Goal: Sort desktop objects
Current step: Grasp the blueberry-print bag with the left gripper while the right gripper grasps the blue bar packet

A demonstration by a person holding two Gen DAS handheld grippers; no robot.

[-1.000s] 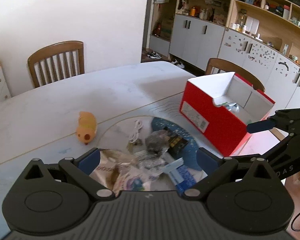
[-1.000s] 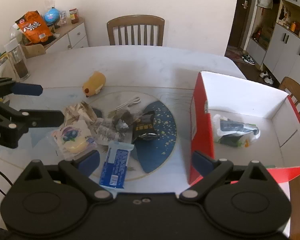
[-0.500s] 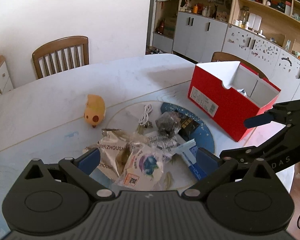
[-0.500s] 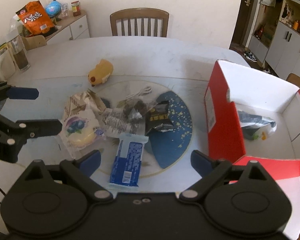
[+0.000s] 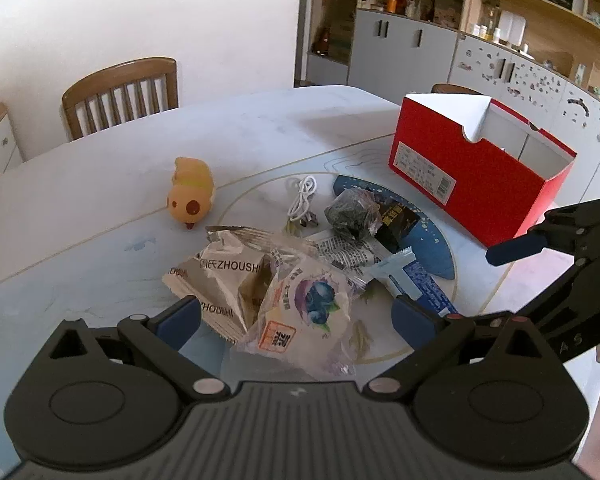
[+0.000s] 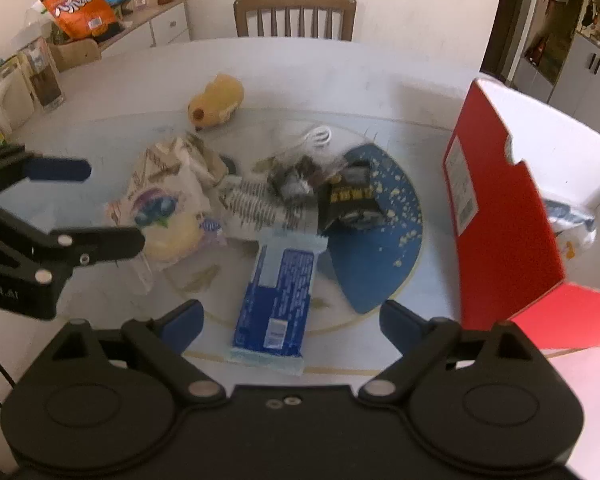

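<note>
While my left tongs gape empty over the blueberry packet, most wrappers lie unsorted on the bench; from the right view, my right tongs hang open above the blue packet, one bag inside the red box

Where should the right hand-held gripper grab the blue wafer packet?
Probably across the blue wafer packet's narrow width near its closest end, coming from above. It lies flat, lengthwise toward the right hand-held gripper, whose open jaws already straddle it; its far end abuts the other wrappers.
</note>
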